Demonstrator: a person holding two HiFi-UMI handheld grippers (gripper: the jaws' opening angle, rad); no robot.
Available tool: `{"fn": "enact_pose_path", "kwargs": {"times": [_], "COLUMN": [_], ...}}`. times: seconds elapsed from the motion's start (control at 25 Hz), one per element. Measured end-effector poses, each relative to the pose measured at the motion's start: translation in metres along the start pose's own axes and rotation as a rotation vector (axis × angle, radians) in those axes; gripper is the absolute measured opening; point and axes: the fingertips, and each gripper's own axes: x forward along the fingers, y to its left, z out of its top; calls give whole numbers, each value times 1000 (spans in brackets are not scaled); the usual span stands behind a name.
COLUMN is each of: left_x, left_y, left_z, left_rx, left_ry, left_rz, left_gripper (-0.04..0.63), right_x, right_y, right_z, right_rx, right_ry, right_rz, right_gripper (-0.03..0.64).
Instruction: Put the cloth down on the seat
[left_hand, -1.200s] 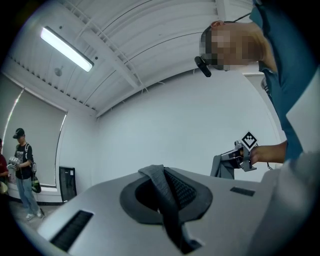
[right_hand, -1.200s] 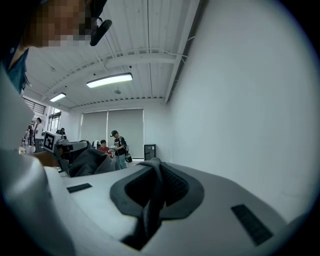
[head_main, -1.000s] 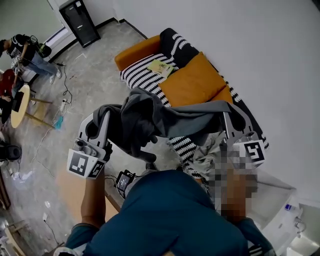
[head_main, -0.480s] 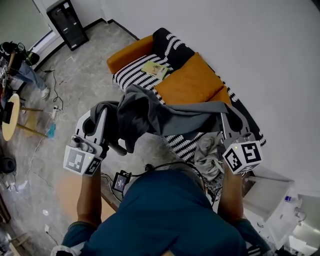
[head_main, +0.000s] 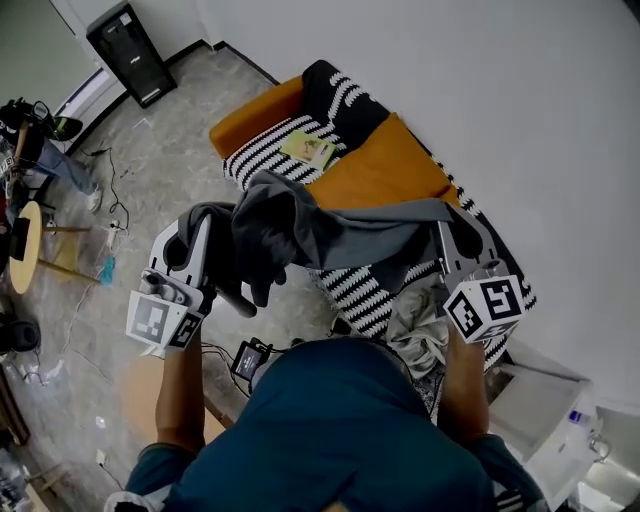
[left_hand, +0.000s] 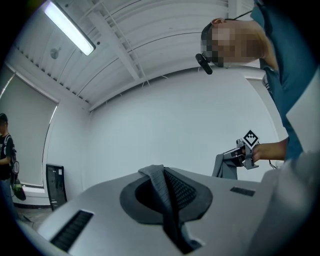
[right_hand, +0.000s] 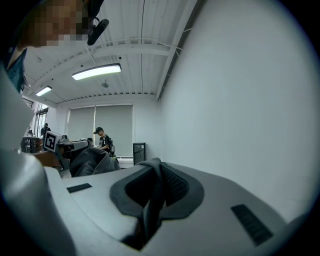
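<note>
Grey cloth (head_main: 330, 235) strung mid-air betw. both tools, over front edge of striped sofa seat (head_main: 265, 150), not yet down. L gripper (head_main: 207, 228) clamped tight on bunched edge, heavy fold hanging beside it. R gripper (head_main: 452, 228) pinched on opposite edge. Risk: slide off seat front onto floor (head_main: 150, 150) if released unevenly, given L-side bulk; possibly burying booklet (head_main: 310, 148).

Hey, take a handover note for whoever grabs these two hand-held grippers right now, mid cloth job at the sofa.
Left hand-held gripper: shut on one end of the grey cloth.
Right hand-held gripper: shut on the other end.
Cloth: stretched between them in the air, by the sofa's orange cushion and striped seat.
Done: cloth lifted, at the sofa.
Left: lower it onto the seat, then open both.
</note>
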Motion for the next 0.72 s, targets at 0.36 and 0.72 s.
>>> {"fn": "enact_pose_path", "kwargs": {"times": [0.36, 0.72], "left_x": [53, 130], "left_y": [12, 51], "left_z": [-8, -33], "left_rx": [-14, -42], "left_ry": [-6, 12], "left_rz": [23, -117], "left_gripper": [8, 8], "right_x": [25, 53], "right_y": [-49, -71], "right_z": [5, -3], "right_rx": [-2, 23], "right_ry": [-4, 47], "right_rz": [-16, -162], "right_gripper": [25, 25]}}
